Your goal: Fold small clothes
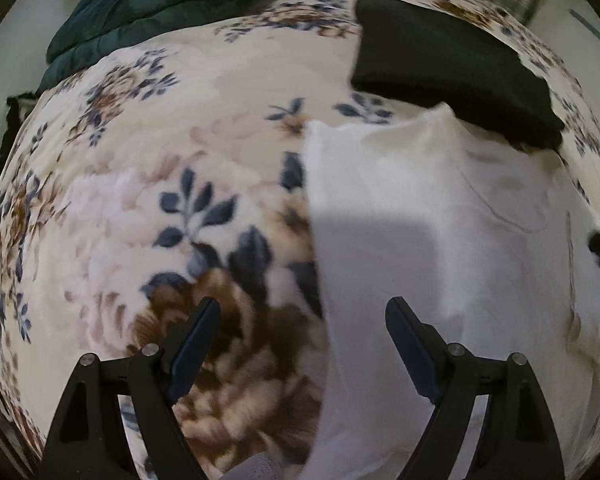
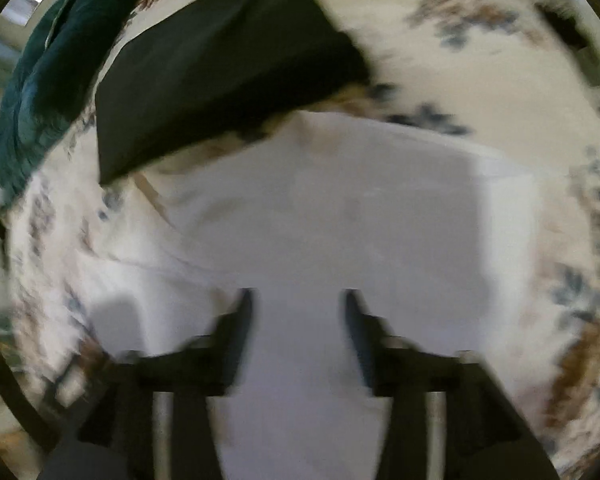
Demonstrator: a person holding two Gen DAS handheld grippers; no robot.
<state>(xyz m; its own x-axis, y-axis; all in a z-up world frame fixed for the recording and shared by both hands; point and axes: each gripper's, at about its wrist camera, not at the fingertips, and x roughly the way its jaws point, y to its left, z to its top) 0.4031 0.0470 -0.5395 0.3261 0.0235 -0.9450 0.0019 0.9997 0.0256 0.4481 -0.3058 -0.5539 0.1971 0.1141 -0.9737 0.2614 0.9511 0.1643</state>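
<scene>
— Black jaws on the left gripper [image 1: 302, 312] stand wide apart with nothing between them, one finger over the floral blanket [image 1: 140, 184], the other over the white garment [image 1: 440, 240].
— And the right gripper [image 2: 298, 300]?
— Also parted, empty, pointing down over the same white cloth; that view is blurred.
— How does the garment look?
— Plain white, laid flat on the blanket, smooth with faint creases and a straight left edge. A folded black garment [image 1: 440, 64] lies just beyond it, overlapping its far corner.
— Anything else?
— A dark green quilt [image 1: 152, 4] bunched at the blanket's far edge.
</scene>
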